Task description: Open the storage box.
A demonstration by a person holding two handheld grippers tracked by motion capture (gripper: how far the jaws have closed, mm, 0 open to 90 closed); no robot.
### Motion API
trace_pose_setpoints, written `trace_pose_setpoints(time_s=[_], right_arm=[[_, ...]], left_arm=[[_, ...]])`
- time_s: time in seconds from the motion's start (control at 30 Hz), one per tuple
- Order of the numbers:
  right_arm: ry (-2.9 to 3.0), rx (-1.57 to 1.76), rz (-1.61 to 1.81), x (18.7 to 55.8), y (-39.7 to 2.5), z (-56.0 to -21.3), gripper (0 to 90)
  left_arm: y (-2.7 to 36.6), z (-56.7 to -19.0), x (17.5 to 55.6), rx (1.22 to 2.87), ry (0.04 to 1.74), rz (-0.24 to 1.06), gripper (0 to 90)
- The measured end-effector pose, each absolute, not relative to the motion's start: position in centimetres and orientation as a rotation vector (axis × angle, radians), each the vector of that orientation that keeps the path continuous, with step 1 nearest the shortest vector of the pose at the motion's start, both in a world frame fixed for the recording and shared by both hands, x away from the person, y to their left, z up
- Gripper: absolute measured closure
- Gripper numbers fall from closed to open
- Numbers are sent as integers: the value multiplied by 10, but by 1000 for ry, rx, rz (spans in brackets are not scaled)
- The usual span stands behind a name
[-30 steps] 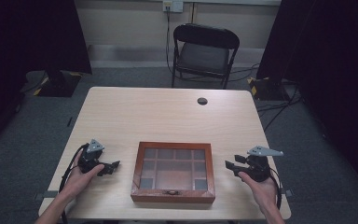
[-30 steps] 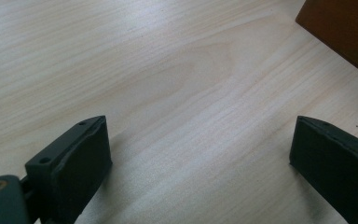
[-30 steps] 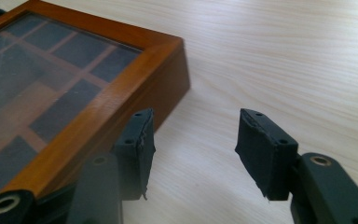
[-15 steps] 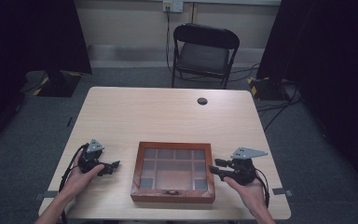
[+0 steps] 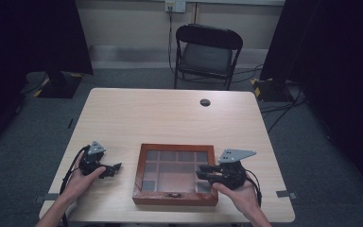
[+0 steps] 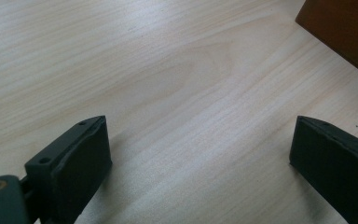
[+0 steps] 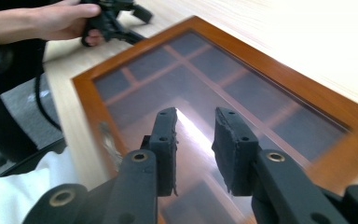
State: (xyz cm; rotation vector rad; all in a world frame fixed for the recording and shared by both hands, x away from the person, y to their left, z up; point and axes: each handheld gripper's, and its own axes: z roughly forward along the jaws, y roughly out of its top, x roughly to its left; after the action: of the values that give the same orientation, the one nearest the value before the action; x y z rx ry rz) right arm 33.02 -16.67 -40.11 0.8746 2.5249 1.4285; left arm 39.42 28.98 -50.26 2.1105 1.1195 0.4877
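A shallow wooden box [image 5: 175, 201] with a glass lid over several compartments lies near the table's front edge, a small latch on its front side. My right gripper [image 5: 202, 173] hovers over the lid's right part; in the right gripper view its jaws [image 7: 196, 116] stand a narrow gap apart above the glass, nothing between them. My left gripper [image 5: 115, 169] rests on the table left of the box, apart from it. Its jaws [image 6: 200, 135] are spread wide over bare wood, with a corner of the box [image 6: 345, 32] at the upper right.
A small black round object [image 5: 205, 102] sits at the table's far side. A black folding chair [image 5: 207, 52] stands behind the table. The right gripper view also shows the other hand with the left gripper [image 7: 116, 18] beyond the box frame [image 7: 279, 70].
My right gripper has moved left, from the table beside the box to above the right part of its lid. The left gripper has stayed where it was.
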Motion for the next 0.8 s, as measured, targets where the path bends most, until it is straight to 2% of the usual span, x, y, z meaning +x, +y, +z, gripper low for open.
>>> trace_pose_setpoints(time_s=[0.27, 0.8], right_arm=[[2641, 741, 1453, 326, -131, -405, 738], [2814, 639, 1405, 317, -108, -434, 779]], left_arm=[[290, -502, 394, 2113, 1119, 487, 44], [287, -502, 391, 2096, 1164, 507, 45]])
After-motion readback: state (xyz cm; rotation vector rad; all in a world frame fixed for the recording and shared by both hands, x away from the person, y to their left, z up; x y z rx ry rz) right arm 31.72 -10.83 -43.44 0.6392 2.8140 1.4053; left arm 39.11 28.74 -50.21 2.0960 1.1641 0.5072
